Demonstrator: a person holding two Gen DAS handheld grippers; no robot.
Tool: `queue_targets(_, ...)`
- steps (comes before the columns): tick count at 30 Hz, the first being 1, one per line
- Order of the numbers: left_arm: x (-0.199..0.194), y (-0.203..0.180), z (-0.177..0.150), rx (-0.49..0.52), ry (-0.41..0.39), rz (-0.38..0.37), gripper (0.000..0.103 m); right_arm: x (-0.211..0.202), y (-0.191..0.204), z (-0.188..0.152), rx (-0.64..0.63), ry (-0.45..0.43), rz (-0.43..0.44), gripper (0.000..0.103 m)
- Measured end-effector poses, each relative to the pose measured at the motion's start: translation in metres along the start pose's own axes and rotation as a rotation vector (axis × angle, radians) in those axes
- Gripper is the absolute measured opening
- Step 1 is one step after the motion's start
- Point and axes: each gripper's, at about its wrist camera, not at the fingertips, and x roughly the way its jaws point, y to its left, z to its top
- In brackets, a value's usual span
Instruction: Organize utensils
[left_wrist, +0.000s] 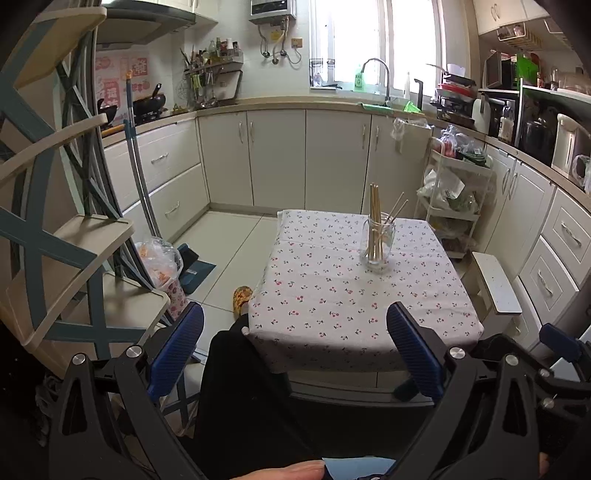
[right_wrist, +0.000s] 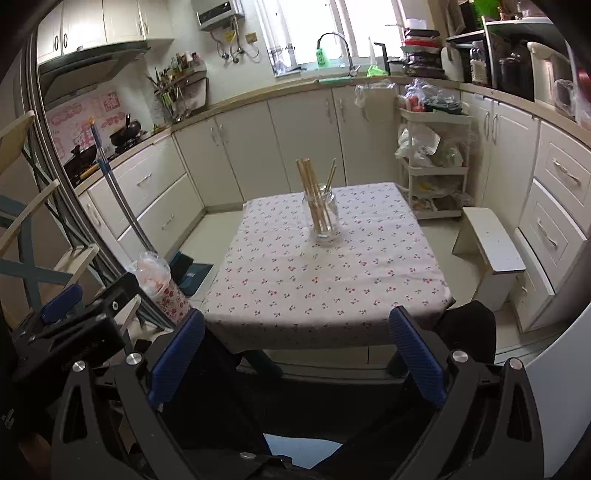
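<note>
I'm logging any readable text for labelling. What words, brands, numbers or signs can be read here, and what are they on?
None reads clearly.
Pink posters behind the stove: large red Chinese characters, too blurred to quote.
Water heater: front panel and yellow sticker below it illegible.
Green bottle by the window: label too small.
Black left gripper body seen from the right wrist: faint lettering, unreadable.
Jar and tablecloth: no text, only a cherry print.

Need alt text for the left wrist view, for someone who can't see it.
A glass jar holding upright chopsticks stands alone on a small table with a cherry-print cloth. The left gripper is open and empty, short of the table's near edge, kitchen cabinets behind.
</note>
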Motion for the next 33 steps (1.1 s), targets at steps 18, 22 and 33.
queue_targets(18,-0.005,0.001,-0.006,0.007,0.007,-0.003,0.095,-0.008,0.007,-0.006,-0.021,0.038,0.038,0.096)
queue_targets(22,-0.005,0.002,-0.006,0.002,0.006,-0.004,0.095,-0.014,0.011,-0.008,-0.039,0.01,0.027,0.096)
queue_targets(33,-0.007,-0.001,-0.006,0.011,-0.001,-0.005,0.095,-0.02,0.01,-0.008,-0.042,-0.016,0.018,0.096)
